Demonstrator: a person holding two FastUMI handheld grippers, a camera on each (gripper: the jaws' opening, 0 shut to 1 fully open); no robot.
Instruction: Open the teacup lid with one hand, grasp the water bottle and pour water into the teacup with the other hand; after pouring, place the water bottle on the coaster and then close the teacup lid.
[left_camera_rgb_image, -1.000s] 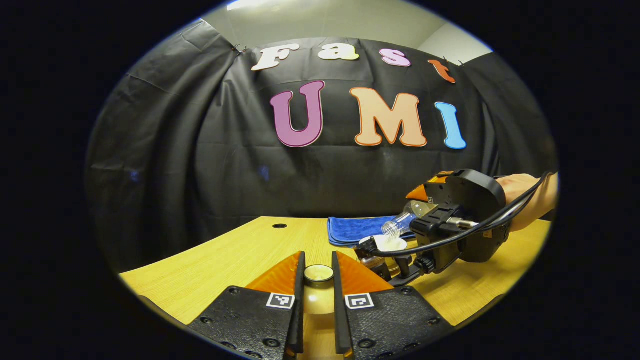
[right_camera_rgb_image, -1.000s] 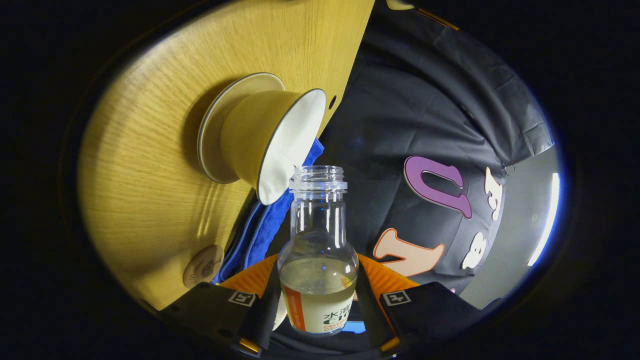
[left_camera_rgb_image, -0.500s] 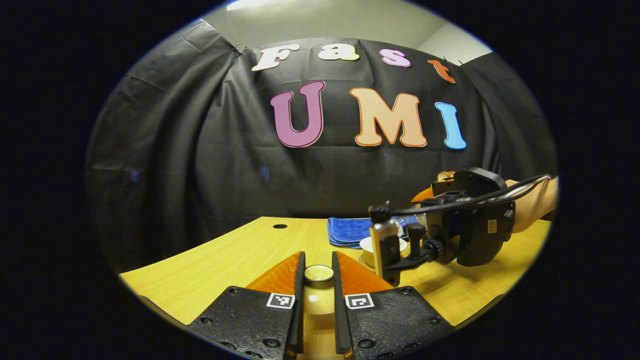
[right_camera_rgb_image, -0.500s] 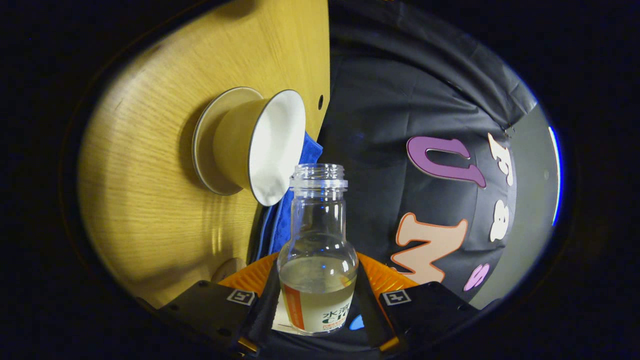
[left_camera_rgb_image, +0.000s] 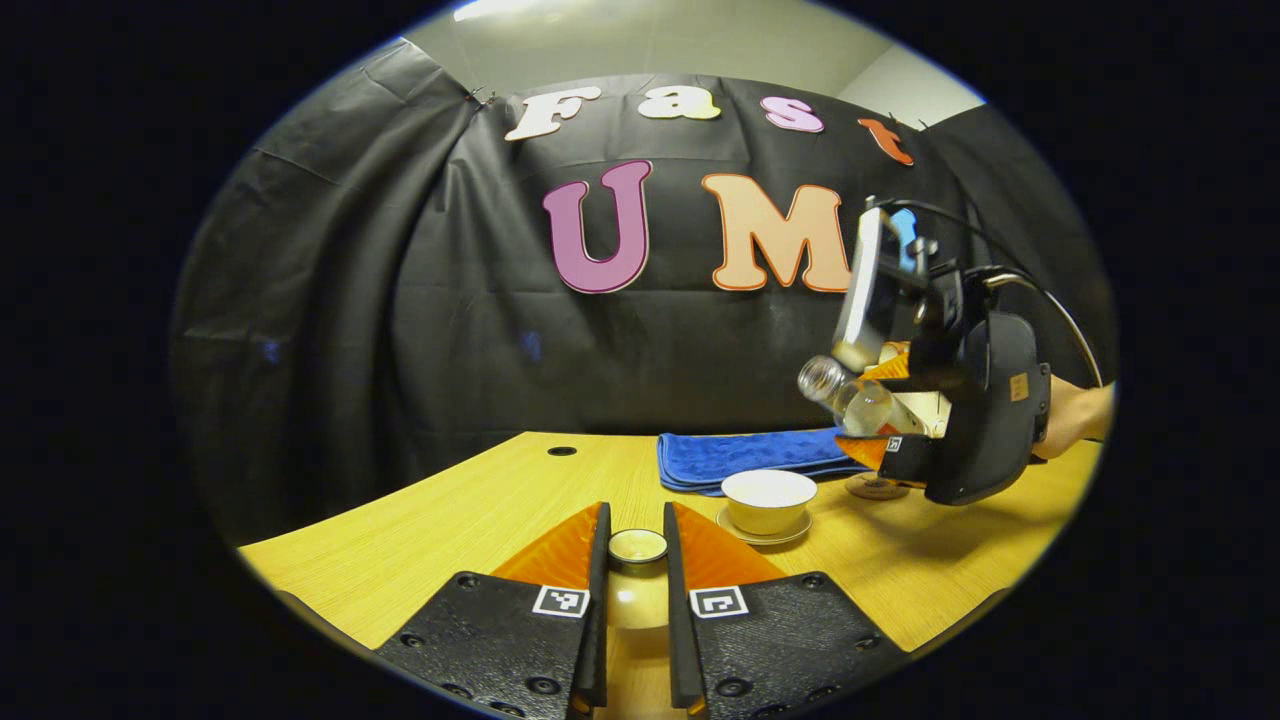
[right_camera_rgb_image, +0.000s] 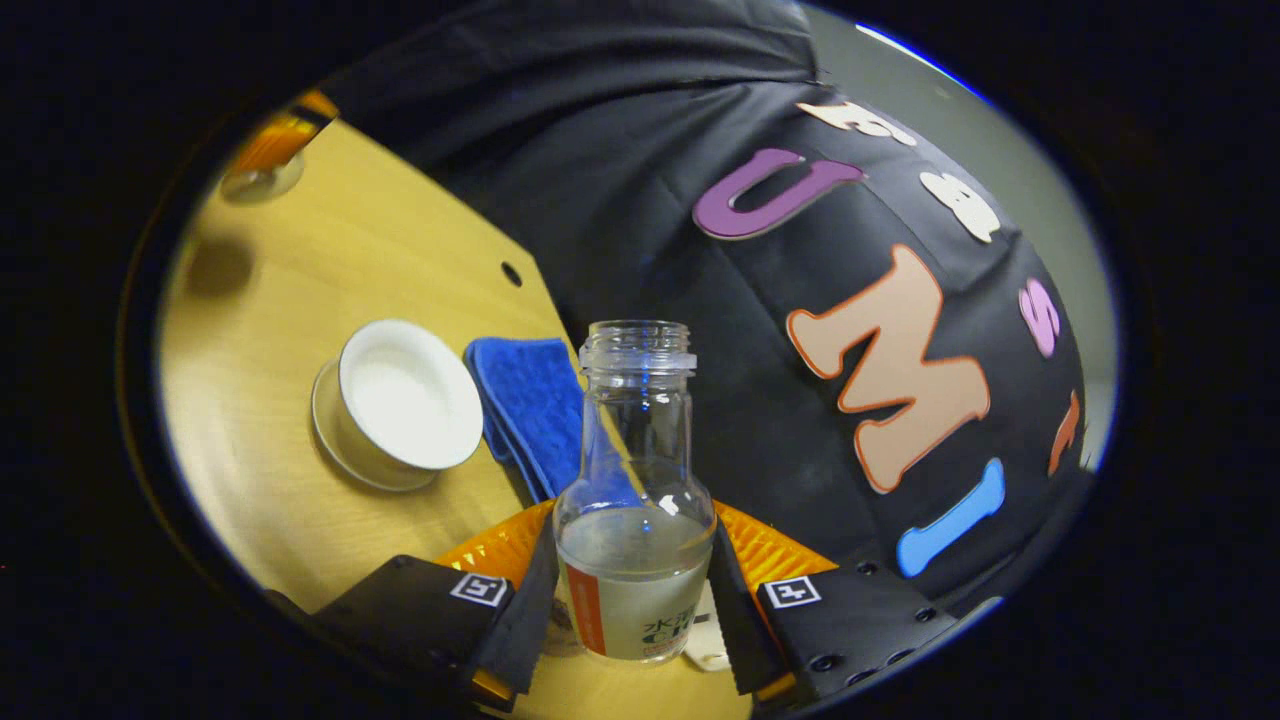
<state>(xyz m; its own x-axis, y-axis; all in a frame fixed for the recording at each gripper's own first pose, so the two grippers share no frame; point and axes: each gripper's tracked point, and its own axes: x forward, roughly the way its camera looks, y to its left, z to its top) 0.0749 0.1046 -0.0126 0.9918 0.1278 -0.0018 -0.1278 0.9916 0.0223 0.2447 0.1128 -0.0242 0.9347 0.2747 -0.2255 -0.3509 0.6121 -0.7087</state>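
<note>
The counter (left_camera_rgb_image: 480, 510) is pale yellow wood with a fine straight grain and a small dark hole (left_camera_rgb_image: 561, 451) near its far edge. The cloth (left_camera_rgb_image: 745, 458) along that edge is bright blue with a nubbly weave. The cup (left_camera_rgb_image: 768, 500) is cream outside and white inside, with a thin dark line round its rim; its saucer (left_camera_rgb_image: 762, 534) is the same cream. The lid (left_camera_rgb_image: 637, 545) is cream with a pale, ringed top. The bottle (right_camera_rgb_image: 636, 500) is clear glass, the water in it faintly cloudy; its label is white with an orange stripe and green print. The coaster (left_camera_rgb_image: 875, 487) is brown, its pattern too small to tell.
</note>
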